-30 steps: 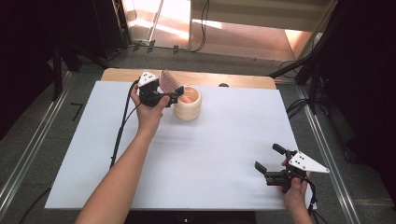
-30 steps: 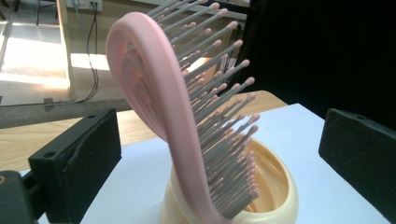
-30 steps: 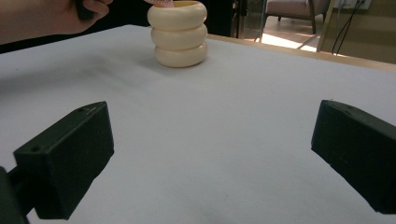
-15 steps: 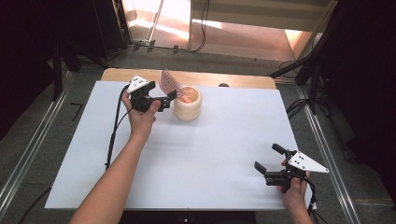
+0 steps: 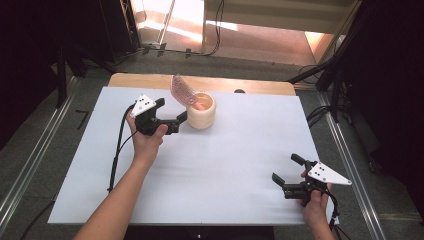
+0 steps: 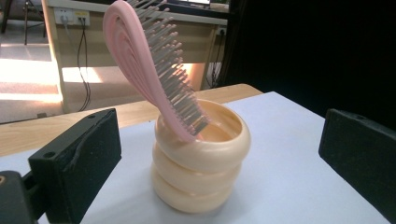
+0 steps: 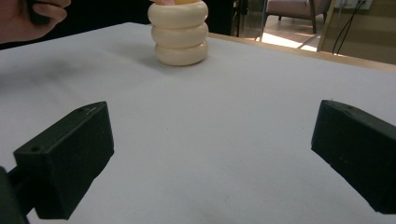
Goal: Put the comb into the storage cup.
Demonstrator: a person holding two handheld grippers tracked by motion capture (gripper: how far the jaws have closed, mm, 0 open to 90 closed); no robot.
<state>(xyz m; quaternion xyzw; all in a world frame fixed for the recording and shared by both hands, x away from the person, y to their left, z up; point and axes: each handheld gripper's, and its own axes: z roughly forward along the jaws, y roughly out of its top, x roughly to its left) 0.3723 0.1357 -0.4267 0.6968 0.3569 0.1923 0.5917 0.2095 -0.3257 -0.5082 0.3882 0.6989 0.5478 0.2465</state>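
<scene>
Landmark = cup (image 5: 201, 111), cream, ribbed, upright on the white mat (image 5: 225, 165) near its far edge. Pink brush (image 5: 182, 91) stands handle-down in the cup, head leaning out over the rim toward my L side, bristles facing up and R in the L gripper view (image 6: 154, 70); it rests on the rim, which is prob. why it stays put w/o support. L gripper (image 5: 176, 119) sits just L of the cup, jaws wide and empty, cup (image 6: 201, 158) centred between them in its own view but not touching. I read this as brush parked, L hand clear of it; cup not tipped, so no need to steady it. R gripper (image 5: 286, 172) is well away from the cup, toward the near R corner of the mat, jaws wide, nothing between them; its view looks across bare mat at the cup (image 7: 178, 33). Prob. idle there to keep the L side's path clear. Risk as I judge it: a nudge from the L jaws could tip the top-heavy cup + brush.
</scene>
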